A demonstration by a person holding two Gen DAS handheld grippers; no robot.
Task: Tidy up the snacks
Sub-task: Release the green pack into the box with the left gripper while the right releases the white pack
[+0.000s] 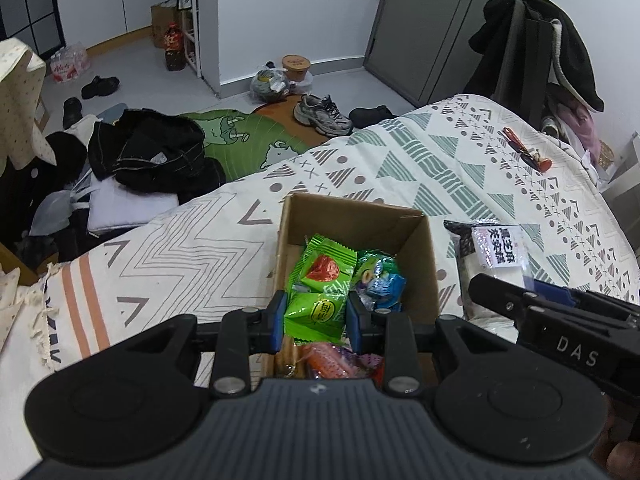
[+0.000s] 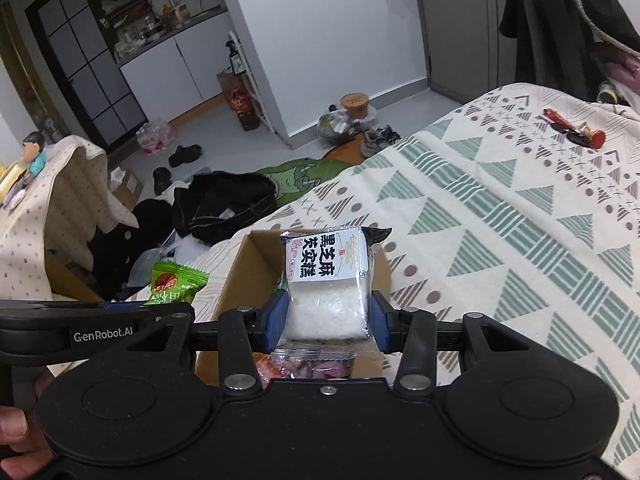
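Note:
An open cardboard box sits on the patterned bedspread and holds several wrapped snacks. My left gripper is shut on a green snack packet, held over the box's near end. My right gripper is shut on a white cake packet with a black-and-white label, held above the same box. In the left wrist view that cake packet shows to the right of the box, with the right gripper's black body behind it. The green packet shows at the left of the right wrist view.
The bedspread stretches right and back, with a small red and black object lying on it. Left of the bed, dark clothes, a green mat, shoes and bags cover the floor. A person's fingers grip the left handle.

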